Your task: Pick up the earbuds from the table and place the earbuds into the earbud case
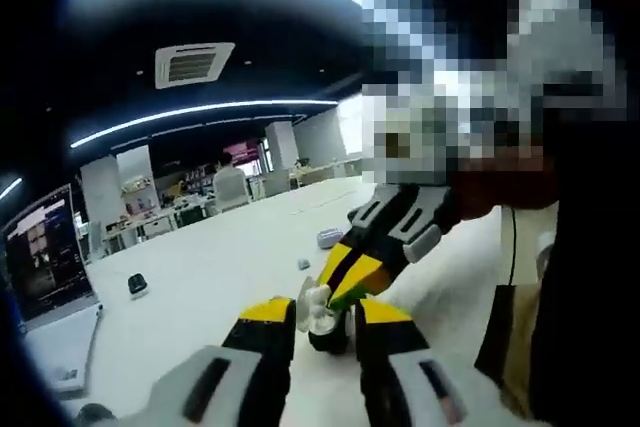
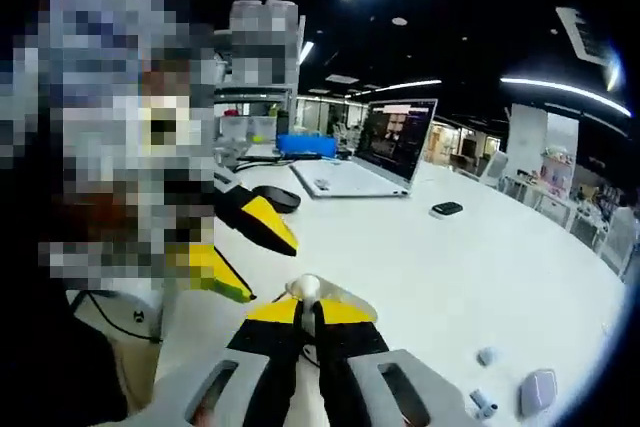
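My left gripper (image 1: 327, 317) rises from the bottom of the left gripper view. Its yellow-tipped jaws are closed on a small dark earbud case (image 1: 335, 335). My right gripper (image 1: 335, 289) comes in from the right and points down at the case, pinching a white earbud (image 1: 314, 305) right at the case's top. In the right gripper view my right gripper (image 2: 307, 305) is shut on that white earbud (image 2: 307, 287), which sticks out above the jaw tips. The left gripper (image 2: 240, 247) reaches in from the left over the white table (image 2: 450, 277).
An open laptop (image 2: 375, 152) (image 1: 50, 267) stands on the table, with a black mouse (image 2: 275, 197) and a small black device (image 2: 447, 209) (image 1: 137, 284) near it. Small grey items (image 2: 538, 390) (image 1: 328, 238) lie further out. A person's body (image 1: 570, 327) is close at the table's edge.
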A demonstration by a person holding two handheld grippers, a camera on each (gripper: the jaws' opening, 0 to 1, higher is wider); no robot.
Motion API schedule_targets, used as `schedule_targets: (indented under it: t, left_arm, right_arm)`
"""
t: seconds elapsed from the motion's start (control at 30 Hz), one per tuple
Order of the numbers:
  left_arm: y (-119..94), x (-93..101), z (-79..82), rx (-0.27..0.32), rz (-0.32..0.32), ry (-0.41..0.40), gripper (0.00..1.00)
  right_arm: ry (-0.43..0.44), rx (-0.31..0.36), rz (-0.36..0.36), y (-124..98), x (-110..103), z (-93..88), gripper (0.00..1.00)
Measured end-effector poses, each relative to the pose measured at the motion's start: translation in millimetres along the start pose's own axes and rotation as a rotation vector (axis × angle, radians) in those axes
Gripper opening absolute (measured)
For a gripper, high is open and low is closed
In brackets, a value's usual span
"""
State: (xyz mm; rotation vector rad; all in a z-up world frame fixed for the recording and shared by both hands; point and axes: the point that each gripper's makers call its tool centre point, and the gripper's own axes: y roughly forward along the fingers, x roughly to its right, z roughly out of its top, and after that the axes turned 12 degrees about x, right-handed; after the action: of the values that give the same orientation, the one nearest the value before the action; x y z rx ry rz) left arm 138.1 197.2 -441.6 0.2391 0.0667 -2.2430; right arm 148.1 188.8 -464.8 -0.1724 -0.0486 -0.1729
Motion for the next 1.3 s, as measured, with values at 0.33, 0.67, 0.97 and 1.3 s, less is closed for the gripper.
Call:
schedule_targets:
  t: [0.33, 0.67, 0.97, 1.3]
  left_arm:
    - [18, 7.4, 19.3, 0.081, -0.033, -0.273, 0.25]
    - [20, -9.9, 0.4, 0.114, 0.08, -0.755, 0.26]
    - [8, -38.7, -16.2, 0.161, 0.312, -0.788, 0.04]
    - [17, -23.4, -11.0, 0.076, 0.283, -0.642, 0.04]
  right_arm:
    - [-0.059, -0.048, -0.05, -1, 2, -3.0, 0.05]
    - [-0.06, -0.039, -0.072, 0, 5, -2.8, 0.05]
    - [-0.068, -0.027, -0.097, -1, 6, -2.3, 0.05]
    - [-0.062, -0.025, -0.115, -1, 6, -1.8, 0.05]
